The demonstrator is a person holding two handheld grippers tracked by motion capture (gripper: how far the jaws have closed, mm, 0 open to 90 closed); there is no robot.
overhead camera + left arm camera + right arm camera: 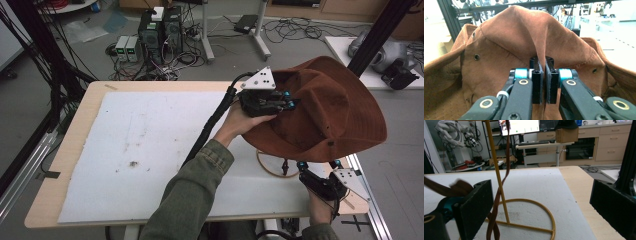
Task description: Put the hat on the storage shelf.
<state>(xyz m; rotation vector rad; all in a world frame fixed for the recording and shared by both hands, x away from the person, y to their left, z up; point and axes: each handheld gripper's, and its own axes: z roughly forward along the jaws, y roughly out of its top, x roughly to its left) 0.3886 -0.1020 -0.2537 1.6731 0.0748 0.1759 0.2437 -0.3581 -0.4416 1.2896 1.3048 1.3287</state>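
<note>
Left gripper pinches the brown hat's crown fold; right gripper gapes wide beneath the brim.

My left forearm, in an olive sleeve, reaches up from the bottom edge and across to the right, the hand wrapped around the left gripper, whose jaws are pinched together on a fold of brown hat fabric. My right hand sits low at the near right corner, holding the right gripper with its jaws spread wide and nothing between them.
</note>
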